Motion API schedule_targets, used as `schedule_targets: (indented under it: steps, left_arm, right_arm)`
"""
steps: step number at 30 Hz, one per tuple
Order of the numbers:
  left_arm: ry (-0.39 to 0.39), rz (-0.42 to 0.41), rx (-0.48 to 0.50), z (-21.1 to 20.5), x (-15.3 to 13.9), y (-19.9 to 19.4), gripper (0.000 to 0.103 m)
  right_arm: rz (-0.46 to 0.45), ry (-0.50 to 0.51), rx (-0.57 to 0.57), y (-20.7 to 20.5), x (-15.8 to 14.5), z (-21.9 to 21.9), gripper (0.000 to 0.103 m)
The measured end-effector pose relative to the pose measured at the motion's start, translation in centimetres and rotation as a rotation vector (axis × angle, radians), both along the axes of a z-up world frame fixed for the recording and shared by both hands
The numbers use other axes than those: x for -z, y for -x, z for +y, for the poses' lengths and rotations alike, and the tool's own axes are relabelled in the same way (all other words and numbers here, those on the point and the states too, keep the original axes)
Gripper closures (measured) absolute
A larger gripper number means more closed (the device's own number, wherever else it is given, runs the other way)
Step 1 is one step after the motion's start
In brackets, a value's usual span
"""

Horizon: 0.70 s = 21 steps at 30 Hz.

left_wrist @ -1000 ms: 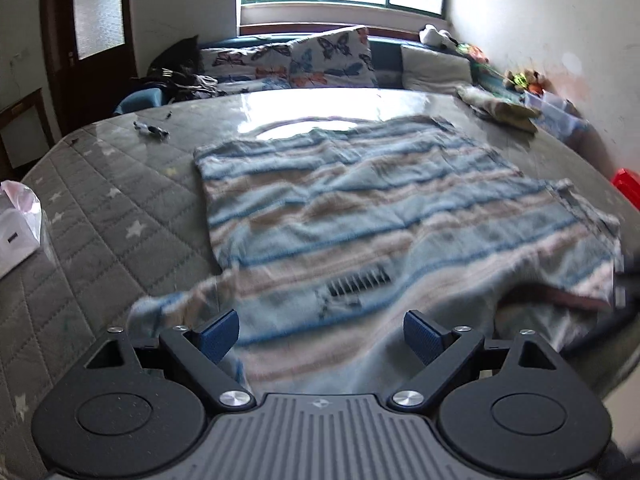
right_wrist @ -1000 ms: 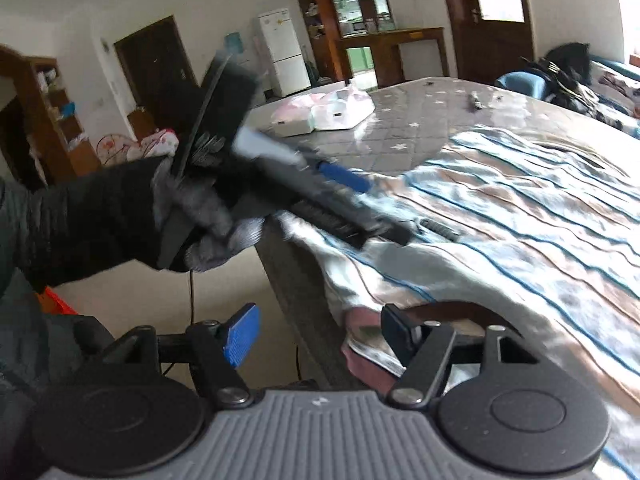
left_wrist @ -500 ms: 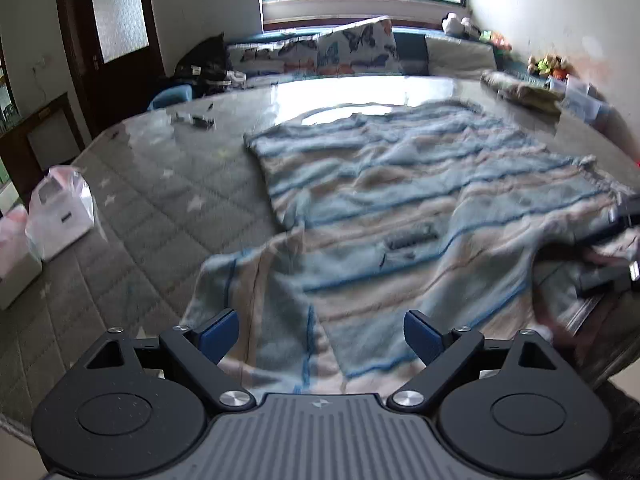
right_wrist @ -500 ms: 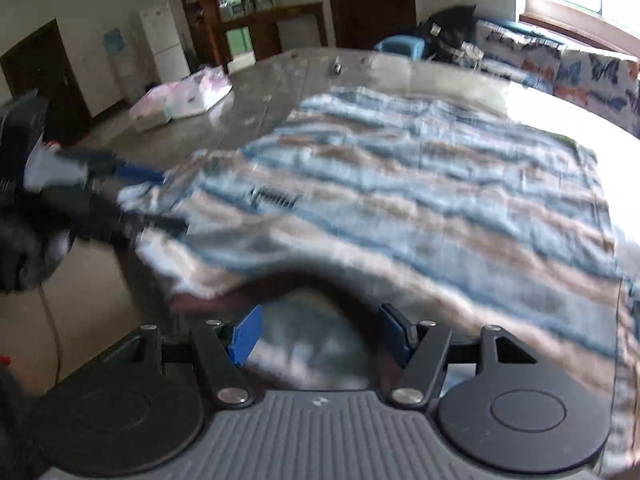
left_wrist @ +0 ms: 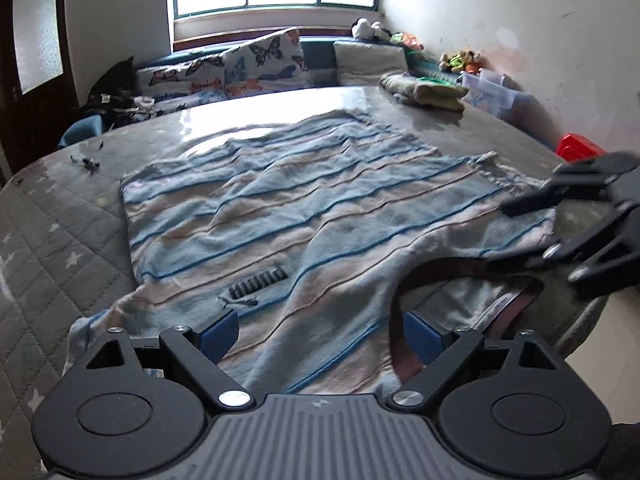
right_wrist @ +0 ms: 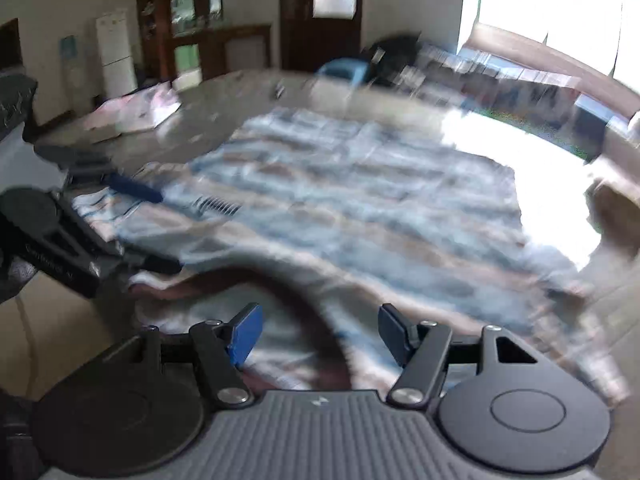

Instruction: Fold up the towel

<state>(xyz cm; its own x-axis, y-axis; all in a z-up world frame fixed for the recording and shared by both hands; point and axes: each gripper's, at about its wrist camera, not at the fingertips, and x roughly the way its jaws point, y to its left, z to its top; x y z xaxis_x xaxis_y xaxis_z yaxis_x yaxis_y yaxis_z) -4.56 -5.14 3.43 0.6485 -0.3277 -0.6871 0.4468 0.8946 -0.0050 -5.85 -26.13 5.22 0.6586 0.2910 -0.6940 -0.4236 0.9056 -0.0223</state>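
Jaws spread on left gripper [left_wrist: 318, 334], over the near edge of the striped towel [left_wrist: 304, 208], which lies flat on the quilted table [left_wrist: 48, 232]. Right wrist view, blurred: right gripper [right_wrist: 318, 334] jaws also spread, towel's near edge between them.

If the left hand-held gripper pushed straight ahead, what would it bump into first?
Probably the blue and beige striped towel spread on the table: its near edge already lies between the open left hand-held gripper fingers, though depth is unclear.
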Motion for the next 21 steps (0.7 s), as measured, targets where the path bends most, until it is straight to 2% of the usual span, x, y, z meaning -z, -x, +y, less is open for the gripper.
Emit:
schedule_targets:
  steps: [1,4,9,10,14,16,20,21]
  left_arm:
    - [-0.001,0.003,0.004,-0.2,0.1,-0.1,0.012]
    - [-0.004,0.013,0.017,-0.9,0.5,-0.4,0.012]
    - [-0.003,0.013,-0.003,-0.7,0.6,-1.2,0.012]
    - [-0.004,0.011,0.003,-0.9,0.6,-1.2,0.012]
    - [-0.004,0.015,0.024,-1.4,0.8,-1.2,0.012]
    - [-0.005,0.018,0.032,-1.7,0.9,-1.2,0.012]
    - [-0.007,0.019,0.038,-2.1,1.0,-1.4,0.009]
    - [-0.008,0.017,0.037,-2.1,1.0,-1.4,0.008]
  right_arm:
    - [-0.016,-0.011,-0.004,0.4,-0.4,-0.2,0.036]
    - [0.045,-0.029,-0.048,0.7,-0.1,0.1,0.036]
    - [0.074,0.071,0.055,0.0,1.3,-0.4,0.036]
    - [0.089,0.083,0.074,-0.3,1.4,-0.8,0.032]
    - [0.13,0.155,0.066,-0.4,2.0,-1.2,0.026]
    - [0.107,0.202,0.08,-0.3,2.1,-1.2,0.02]
    - [0.023,0.259,0.125,0.0,1.7,-1.2,0.019]
    - [-0.021,0.252,0.142,0.3,1.3,-1.3,0.019]
